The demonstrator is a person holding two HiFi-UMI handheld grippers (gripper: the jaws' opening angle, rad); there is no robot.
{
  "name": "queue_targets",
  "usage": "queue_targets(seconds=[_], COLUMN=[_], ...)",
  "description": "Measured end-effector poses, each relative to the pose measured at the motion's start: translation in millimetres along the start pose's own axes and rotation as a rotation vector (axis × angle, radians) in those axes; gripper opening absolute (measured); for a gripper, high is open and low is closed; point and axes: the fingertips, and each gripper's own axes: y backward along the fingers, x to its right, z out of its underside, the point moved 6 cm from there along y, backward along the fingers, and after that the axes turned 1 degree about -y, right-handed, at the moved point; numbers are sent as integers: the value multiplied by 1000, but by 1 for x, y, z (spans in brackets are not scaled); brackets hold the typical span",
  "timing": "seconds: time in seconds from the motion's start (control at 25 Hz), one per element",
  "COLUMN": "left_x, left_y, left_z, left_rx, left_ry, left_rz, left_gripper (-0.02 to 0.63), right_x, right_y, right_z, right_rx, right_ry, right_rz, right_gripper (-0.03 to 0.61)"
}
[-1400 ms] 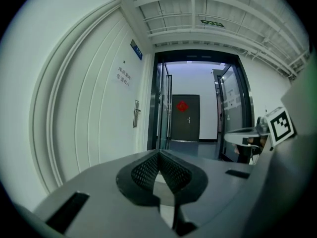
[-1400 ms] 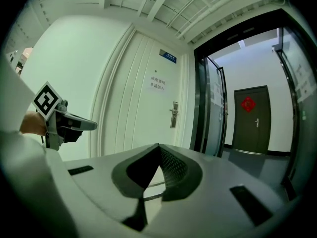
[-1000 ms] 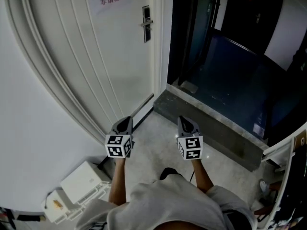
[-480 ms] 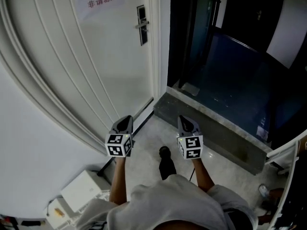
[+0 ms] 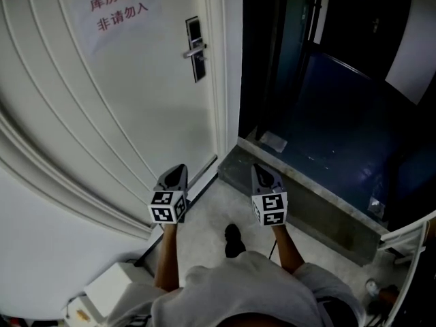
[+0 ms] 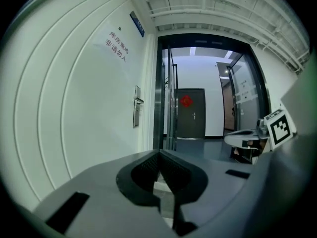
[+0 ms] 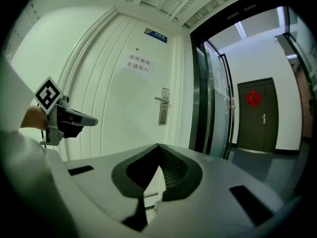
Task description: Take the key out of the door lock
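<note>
While the person stands facing the white door (image 5: 129, 121), both grippers are held low in the centre of the head view, side by side and well apart from the lock. The left gripper (image 5: 178, 170) sits at lower centre-left and the right gripper (image 5: 261, 169) at lower centre-right, each with its marker cube toward the person's forearms. In the left gripper view the two jaws are pressed together at their tips, with nothing between them; only floor shows through the gap behind the tips. In the right gripper view the jaws likewise meet at their tips and pinch nothing.

The door lock (image 5: 195, 57), a dark upright plate with a metal lever handle (image 5: 192, 49), lies in the upper centre of the head view, near the door's right edge. The key is too small to make out on the plate in any view. A paper sign (image 5: 120, 7) with red characters is fixed to the door at the upper left. A grey stone step (image 5: 306, 189) runs diagonally across the right half of the frame, below a dark glazed passage. A dark shoe (image 5: 234, 240) rests on the pale floor at lower centre, between the forearms.
</note>
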Motion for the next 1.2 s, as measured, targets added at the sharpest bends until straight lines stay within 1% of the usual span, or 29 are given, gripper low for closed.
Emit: queue_targets(seconds=[0.32,0.6,0.84,1.0,1.2], left_x=[-33,-58,-72,-81,-97], left_y=[-100,-168,-205,-219,-231], left_z=[-33,-54,-55,-51,-53], left_rx=[14,21,5,-12,-17], left_ry=[5,11,17,30,39], left_rz=[-46,-90,-104,-116,-131], left_gripper=[18,18,18,18,18], right_x=[55,88,101,105,102], right_y=[-105,-181,-225,-244,-268], right_z=[-25,-36,-35,-31,-33], right_rx=[8,16,8,0,-8], right_ry=[9,29,33,18,24], right_rz=[-46,-93,-120,-126,-147], right_gripper=[23,23,23,23,23])
